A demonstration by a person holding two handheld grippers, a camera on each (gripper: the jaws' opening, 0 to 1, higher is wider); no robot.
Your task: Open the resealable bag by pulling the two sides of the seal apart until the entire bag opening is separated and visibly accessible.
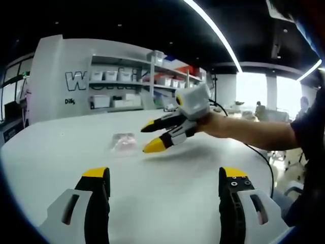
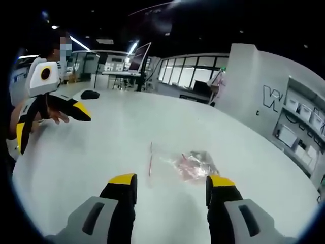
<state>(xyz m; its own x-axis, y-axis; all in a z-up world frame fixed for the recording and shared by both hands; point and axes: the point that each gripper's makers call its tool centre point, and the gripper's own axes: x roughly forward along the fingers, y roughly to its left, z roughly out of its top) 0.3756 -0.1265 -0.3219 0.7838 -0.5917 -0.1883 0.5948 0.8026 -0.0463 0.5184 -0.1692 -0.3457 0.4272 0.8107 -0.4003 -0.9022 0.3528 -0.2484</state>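
Right gripper view shows the clear resealable plastic bag with crumpled pinkish contents (image 2: 188, 163) lying flat on the white round table (image 2: 244, 147), just above the middle of the frame and a little beyond the tips of the right gripper (image 2: 171, 182), whose yellow-tipped black jaws stand wide apart with nothing between them. A thin reddish line, probably the seal strip, runs along the bag's left edge in that view; whether it is pressed closed cannot be told, but the bag looks flat and untouched, so the task appears not yet begun: both sides of the seal remain to be gripped and pulled apart. In the left gripper view the same bag (image 1: 124, 144) sits left of centre, near the tips of the right gripper (image 1: 151, 137) reaching in from the right, while the left gripper (image 1: 165, 179) at the bottom of the frame is also spread wide and empty, well short of the bag. On the white wall behind (image 1: 56, 76), large grey letters begin with "W"; the rest is blocked by shelving. Smaller writing below is too blurred to read.
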